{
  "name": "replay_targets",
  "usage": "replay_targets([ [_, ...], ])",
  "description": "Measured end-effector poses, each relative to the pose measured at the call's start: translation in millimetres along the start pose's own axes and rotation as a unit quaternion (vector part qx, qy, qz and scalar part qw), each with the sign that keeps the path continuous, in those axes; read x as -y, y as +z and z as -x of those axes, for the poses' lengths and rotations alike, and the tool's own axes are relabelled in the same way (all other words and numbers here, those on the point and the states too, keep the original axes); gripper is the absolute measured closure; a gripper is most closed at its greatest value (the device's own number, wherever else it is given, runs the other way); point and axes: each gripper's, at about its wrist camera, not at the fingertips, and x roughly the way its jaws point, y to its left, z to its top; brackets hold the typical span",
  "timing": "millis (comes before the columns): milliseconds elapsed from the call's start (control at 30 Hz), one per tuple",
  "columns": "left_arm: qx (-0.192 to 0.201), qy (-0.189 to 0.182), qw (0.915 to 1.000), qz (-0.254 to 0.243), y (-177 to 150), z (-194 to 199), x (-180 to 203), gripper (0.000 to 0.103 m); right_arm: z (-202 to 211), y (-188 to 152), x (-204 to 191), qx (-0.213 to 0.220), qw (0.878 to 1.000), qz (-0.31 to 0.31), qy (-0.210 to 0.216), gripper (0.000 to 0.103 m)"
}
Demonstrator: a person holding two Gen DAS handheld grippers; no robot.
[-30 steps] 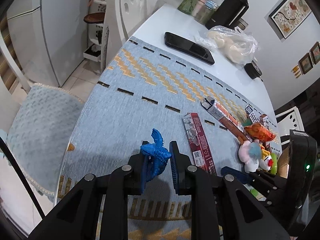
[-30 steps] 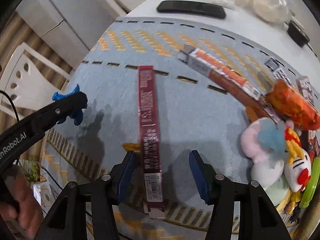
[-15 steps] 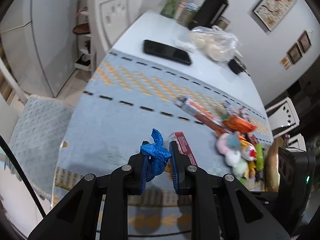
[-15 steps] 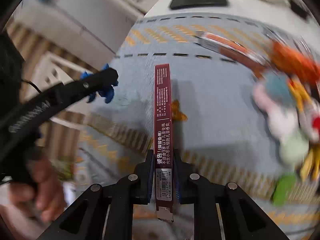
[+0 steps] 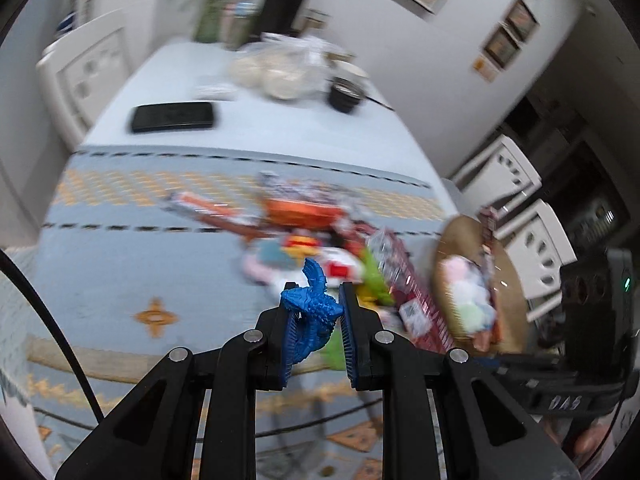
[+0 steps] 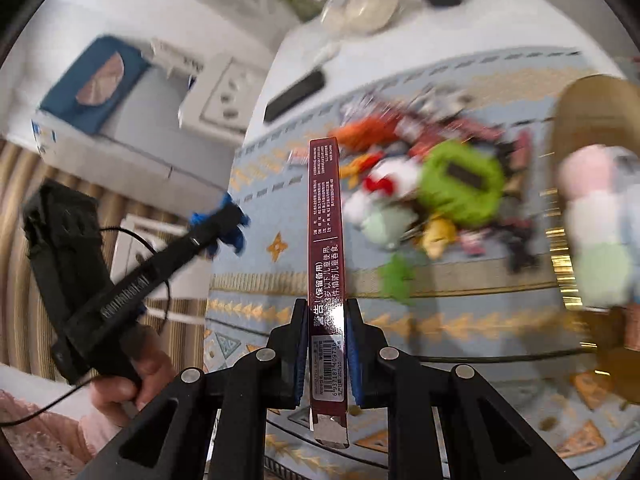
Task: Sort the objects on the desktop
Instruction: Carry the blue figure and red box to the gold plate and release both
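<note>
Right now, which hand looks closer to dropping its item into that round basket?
Probably the right. Its tool, clamping the dark red box, has the basket close on its right. The left tool, holding the blue figurine, looks farther off.

Left gripper point(image 5: 316, 318) and right gripper point(image 6: 325, 354) both clamped tight — each tilted downward, held aloft

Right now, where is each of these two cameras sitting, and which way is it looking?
Left wrist: rides the left gripper, looking down along its jaws, shut on the blue figurine, at the table mat; a fingertip shows bottom right.
Right wrist: rides the right gripper, jaws shut on the dark red box, above the toy pile; the person's left hand shows.
Shared: figurine, phone, toy pile, round tray.
</note>
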Motion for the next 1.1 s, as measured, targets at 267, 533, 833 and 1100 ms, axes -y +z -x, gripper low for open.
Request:
replay_targets([
  [267,-0.02,-0.052,0.9966,-0.06,1.1,-34.3,96.1,0.086,103.2,6.6,68.3,0.087,0.994,-0.039,-0.051,0.086],
  [533,-0.042,-0.082,0.9911,-0.095,4.8,-76.4,166.8,0.086,143.7,9.1,120.9,0.12,0.982,-0.063,-0.133,0.086],
  [833,-0.104,-0.114,0.9855,-0.07,13.2,-126.5,196.5,0.071,146.5,18.7,150.7,0.107,0.973,-0.074,-0.189,0.067],
  [1100,-0.117,-0.106,0.9868,-0.034,7.1,-124.6,166.9,0.071,159.4,14.3,170.2,0.111,0.972,-0.106,-0.177,0.067],
])
